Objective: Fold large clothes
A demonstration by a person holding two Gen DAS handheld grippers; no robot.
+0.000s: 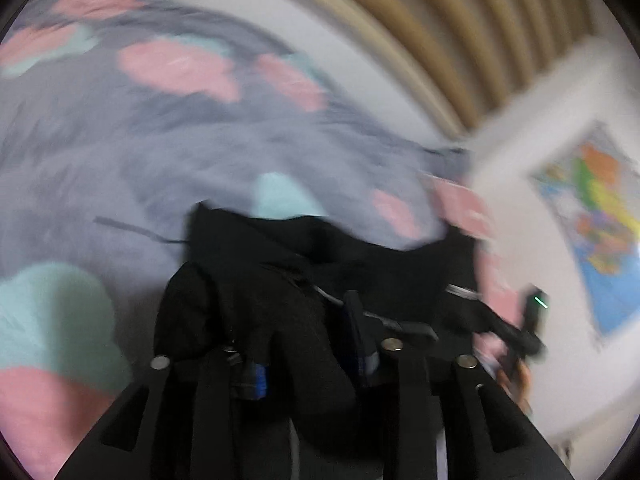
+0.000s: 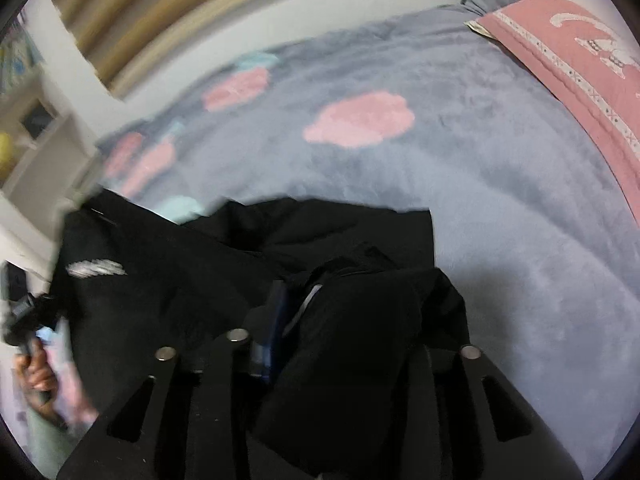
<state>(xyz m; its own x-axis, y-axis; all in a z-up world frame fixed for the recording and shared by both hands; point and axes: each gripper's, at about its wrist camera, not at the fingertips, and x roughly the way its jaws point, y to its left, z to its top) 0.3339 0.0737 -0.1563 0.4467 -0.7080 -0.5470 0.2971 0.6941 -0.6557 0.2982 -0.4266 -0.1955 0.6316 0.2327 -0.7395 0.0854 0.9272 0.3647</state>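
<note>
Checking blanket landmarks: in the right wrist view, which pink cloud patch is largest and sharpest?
The pink cloud at centre of the grey blanket; the other pink patches sit leftward, smaller and blurred.

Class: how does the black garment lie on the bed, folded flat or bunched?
Bunched: the black garment is heaped in uneven creases on the blanket.

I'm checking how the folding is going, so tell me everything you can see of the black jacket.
The black jacket is a large, dark, matte garment lying crumpled on the grey blanket with pink clouds. A white mark shows on one panel, and light zip or trim lines run near its bunched folds. Cloth sits between the fingers of both the left gripper and the right gripper; blur hides whether the pads press on it. It is only partly spread, not neatly folded.
</note>
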